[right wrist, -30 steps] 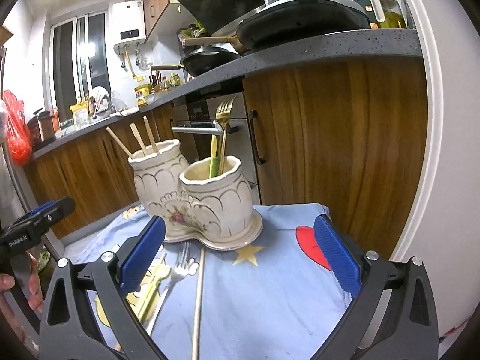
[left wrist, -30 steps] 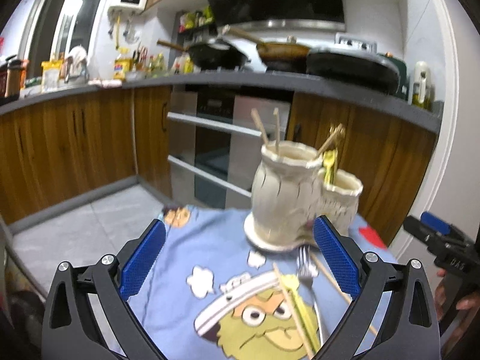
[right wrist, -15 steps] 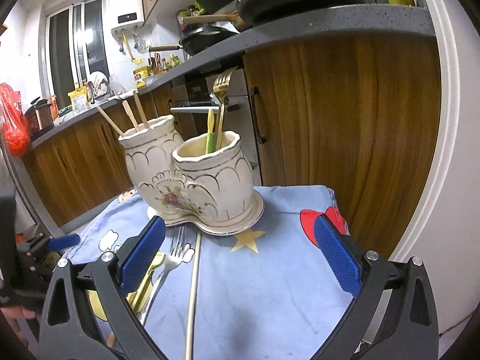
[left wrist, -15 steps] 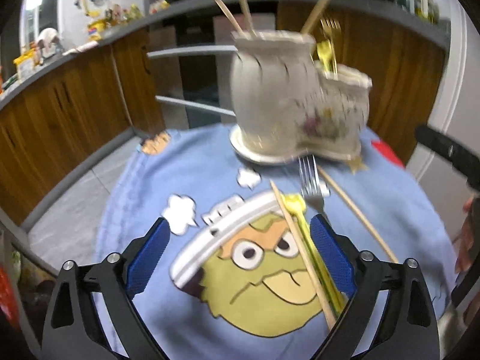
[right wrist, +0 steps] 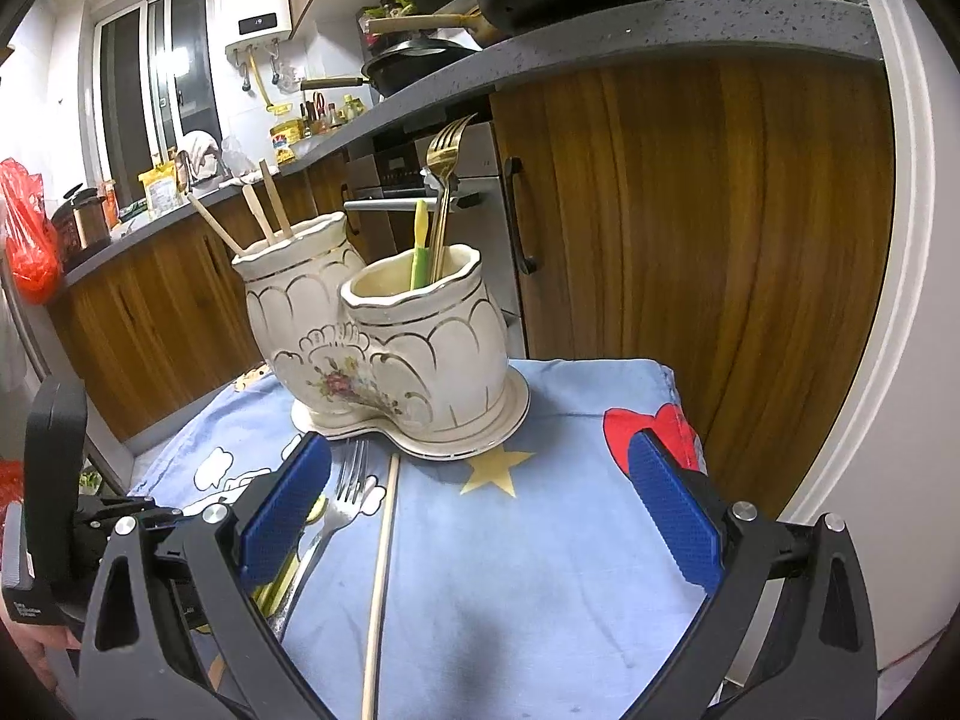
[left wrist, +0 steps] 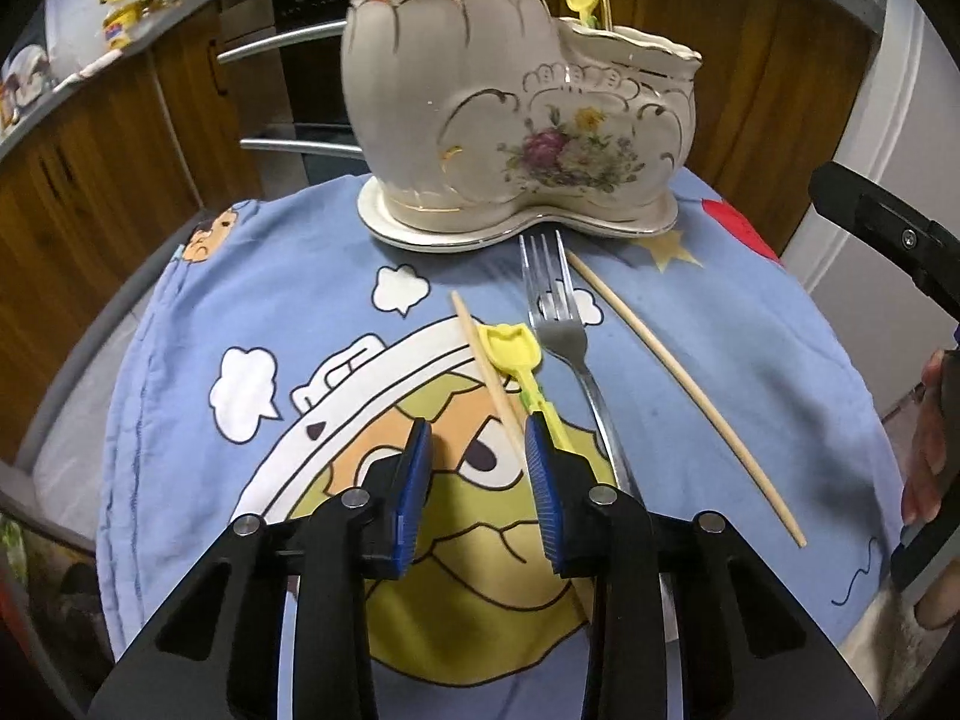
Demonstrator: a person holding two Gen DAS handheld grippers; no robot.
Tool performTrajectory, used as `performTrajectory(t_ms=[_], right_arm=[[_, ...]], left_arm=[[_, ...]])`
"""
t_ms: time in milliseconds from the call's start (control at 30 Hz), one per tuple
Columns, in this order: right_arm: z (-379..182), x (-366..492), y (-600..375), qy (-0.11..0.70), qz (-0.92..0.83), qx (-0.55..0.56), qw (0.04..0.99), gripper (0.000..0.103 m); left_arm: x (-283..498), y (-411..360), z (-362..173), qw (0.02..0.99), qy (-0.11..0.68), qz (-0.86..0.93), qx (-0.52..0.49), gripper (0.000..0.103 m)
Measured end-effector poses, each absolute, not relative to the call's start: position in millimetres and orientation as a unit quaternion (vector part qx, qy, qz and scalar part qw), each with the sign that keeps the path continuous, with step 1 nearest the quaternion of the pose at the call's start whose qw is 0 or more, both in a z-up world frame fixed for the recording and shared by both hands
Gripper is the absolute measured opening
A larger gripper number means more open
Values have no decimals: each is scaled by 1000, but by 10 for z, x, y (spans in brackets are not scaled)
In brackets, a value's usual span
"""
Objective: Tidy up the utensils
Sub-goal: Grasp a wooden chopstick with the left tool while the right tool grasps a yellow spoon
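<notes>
A white ceramic double utensil holder stands at the far side of a blue cartoon cloth; it also shows in the right wrist view, holding chopsticks, a gold fork and a green utensil. On the cloth lie a wooden chopstick, a yellow plastic spoon, a silver fork and a second chopstick. My left gripper is low over the cloth, jaws narrowed but apart, around the first chopstick's near end, not clamped. My right gripper is open and empty above the cloth.
Wooden kitchen cabinets and an oven stand behind the table. The grey counter above holds pans. The right gripper's body shows at the right edge of the left wrist view. The cloth's edges drop off on all sides.
My left gripper has tilted down and come close to the cloth, and its jaws have narrowed around the chopstick's near end. My right gripper has stayed open and shifted little.
</notes>
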State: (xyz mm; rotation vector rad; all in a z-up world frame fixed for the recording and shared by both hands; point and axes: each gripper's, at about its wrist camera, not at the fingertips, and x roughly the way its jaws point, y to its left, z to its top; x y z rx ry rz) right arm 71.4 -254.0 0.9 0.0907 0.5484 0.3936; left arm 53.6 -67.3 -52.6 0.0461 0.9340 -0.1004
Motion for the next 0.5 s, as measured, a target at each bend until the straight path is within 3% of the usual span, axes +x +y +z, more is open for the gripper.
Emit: performTrajectory(t_ms=[133,267,500], right_arm=[[-7,713,-2509,274,197,38,941,98],[-15,707,-2465,278,205,31,938,98],[-97,713,-2318,311,231,6,922,97]], left_arm=[[614,-747,-548,885,460,-50,41,33],[646,-706,-549,884,462,-47,54,10],[612,-468,-540,888,456,-49,28,6]])
